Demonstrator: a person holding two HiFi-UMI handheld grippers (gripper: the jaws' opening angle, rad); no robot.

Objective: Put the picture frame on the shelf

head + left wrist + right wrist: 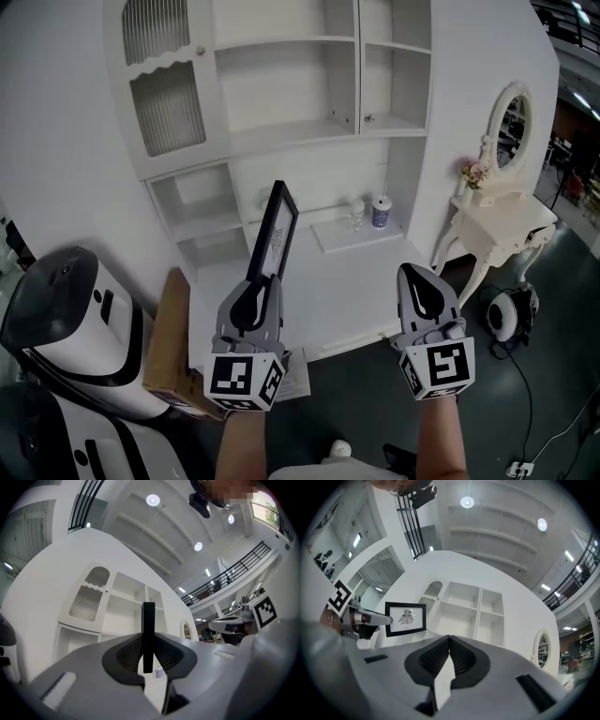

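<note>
Black-rimmed picture frame (274,234), clamped by one edge in the left gripper (255,286). Rises from the tips and away from the hand, its far corner up against the backdrop of the white shelf unit (295,131). Hangs in mid-air in front of that unit and over its broad lower ledge (328,291), touching neither.

From the left gripper's own camera, picture frame (148,634) edge-on: a narrow dark bar standing upright in the middle of the left gripper (148,662), ribbed pads (129,654) pressed on either face.

From the right gripper's camera, picture frame (406,618) face-on (white mat, small dark bird-like print), off to the left of that picture, with the left gripper (356,620) holding its near side.

Right gripper (419,281) alongside the left at about the same height, well apart from the frame. Closed and empty: right gripper (449,641) with its jaws together, tips meeting, nothing between them.

Small lidded cup (382,213) on a raised ledge at the back of the unit, well beyond both claws.
</note>
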